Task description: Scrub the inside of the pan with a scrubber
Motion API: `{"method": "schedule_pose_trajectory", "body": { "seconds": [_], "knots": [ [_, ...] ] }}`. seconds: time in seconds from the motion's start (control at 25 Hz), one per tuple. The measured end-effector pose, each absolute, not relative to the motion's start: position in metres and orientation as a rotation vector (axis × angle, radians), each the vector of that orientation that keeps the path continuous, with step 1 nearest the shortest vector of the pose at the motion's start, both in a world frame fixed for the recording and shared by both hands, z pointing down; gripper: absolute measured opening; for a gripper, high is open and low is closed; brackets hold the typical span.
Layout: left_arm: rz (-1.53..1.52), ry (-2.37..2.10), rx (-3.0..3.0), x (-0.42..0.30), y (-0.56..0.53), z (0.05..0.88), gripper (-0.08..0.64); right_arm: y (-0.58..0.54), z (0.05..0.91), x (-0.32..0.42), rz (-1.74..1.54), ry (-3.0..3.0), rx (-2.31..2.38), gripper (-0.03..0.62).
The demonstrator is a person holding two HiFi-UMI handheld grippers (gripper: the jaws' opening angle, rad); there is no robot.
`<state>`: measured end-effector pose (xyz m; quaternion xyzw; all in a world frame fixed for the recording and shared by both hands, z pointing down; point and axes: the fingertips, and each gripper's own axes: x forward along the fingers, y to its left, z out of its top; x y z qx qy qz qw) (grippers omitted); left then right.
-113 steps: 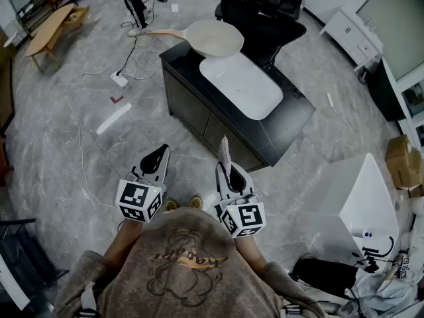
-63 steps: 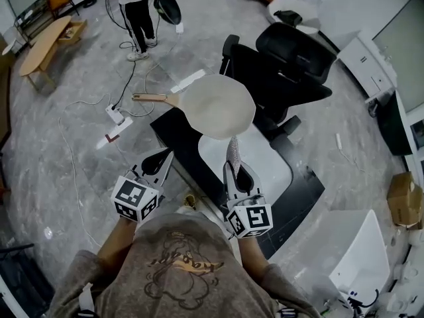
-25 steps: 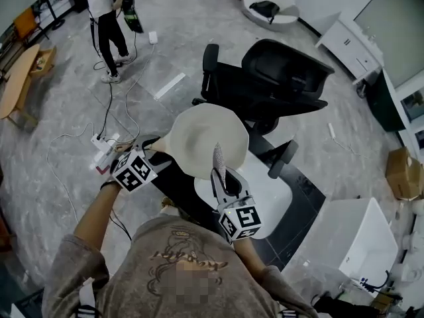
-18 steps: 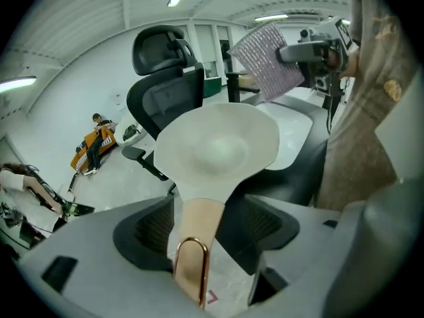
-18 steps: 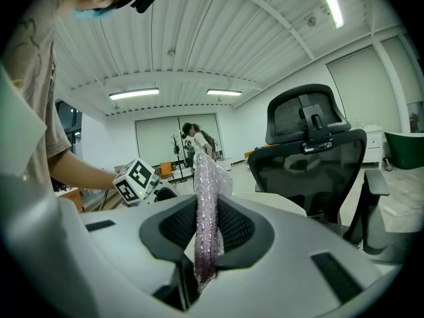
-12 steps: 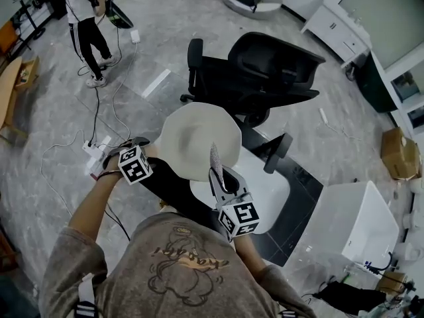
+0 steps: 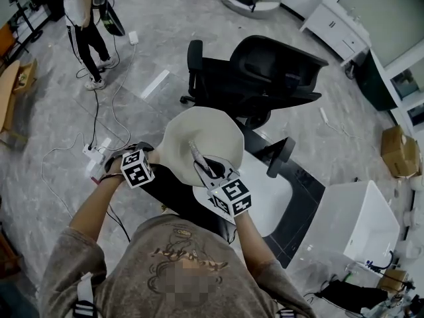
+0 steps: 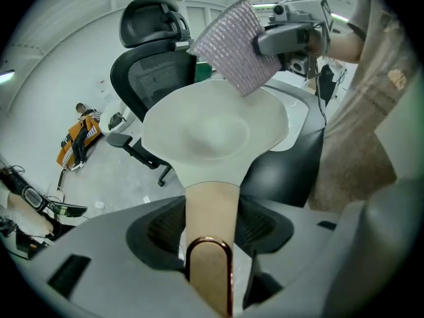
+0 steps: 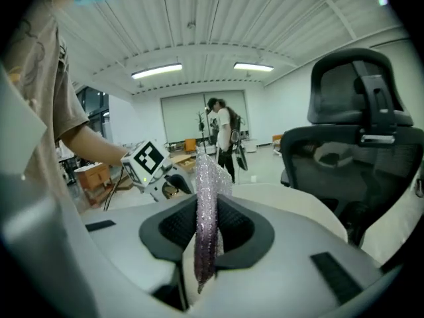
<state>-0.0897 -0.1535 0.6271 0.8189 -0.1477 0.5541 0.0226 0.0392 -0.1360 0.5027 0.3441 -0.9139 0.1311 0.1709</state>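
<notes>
A cream pan (image 7: 202, 134) with a tan wooden handle (image 8: 211, 217) lies at the near corner of the black table (image 7: 165, 184). My left gripper (image 7: 152, 156) is at the handle. Its jaws are closing, and the pads touch both sides of the handle in the left gripper view (image 8: 211, 230). The pan's bowl (image 8: 212, 131) faces that camera. My right gripper (image 7: 205, 169) is shut on a silvery mesh scrubber (image 7: 196, 154), which it holds over the pan's near rim. The scrubber (image 9: 205, 211) stands upright between the right jaws, and its flat face (image 8: 232, 45) hangs above the bowl.
A white tray (image 7: 265, 191) lies on the table right of the pan. A black office chair (image 7: 265, 71) stands just behind the table. A white cabinet (image 7: 358, 224) is at the right. Cables and a power strip (image 7: 93, 154) lie on the floor; a person (image 7: 83, 18) stands far left.
I have walked up to the table and my left gripper has reached the pan handle. In the last half second the right gripper swung the scrubber left, over the pan.
</notes>
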Motion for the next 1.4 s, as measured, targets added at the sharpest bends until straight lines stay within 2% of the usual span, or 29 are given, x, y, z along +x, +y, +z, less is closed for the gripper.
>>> {"method": "schedule_pose_trajectory", "body": {
  "seconds": [0.28, 0.6, 0.8, 1.4],
  "knots": [
    [1.671, -0.431, 2.549, -0.091, -0.152, 0.626, 0.252, -0.141, 0.574, -0.011, 0.496, -2.471, 0.710, 0.081],
    [1.592, -0.333, 2.537, -0.089, -0.149, 0.624, 0.249, -0.151, 0.599, -0.042, 0.670, -2.460, 0.509, 0.081],
    [1.579, -0.230, 2.527, -0.091, -0.147, 0.623, 0.245, -0.158, 0.603, -0.055, 0.667, -2.454, 0.433, 0.083],
    [1.586, -0.113, 2.537, -0.092, -0.145, 0.622, 0.244, -0.238, 0.623, -0.057, 0.557, -2.422, 0.740, 0.084]
  ]
}}
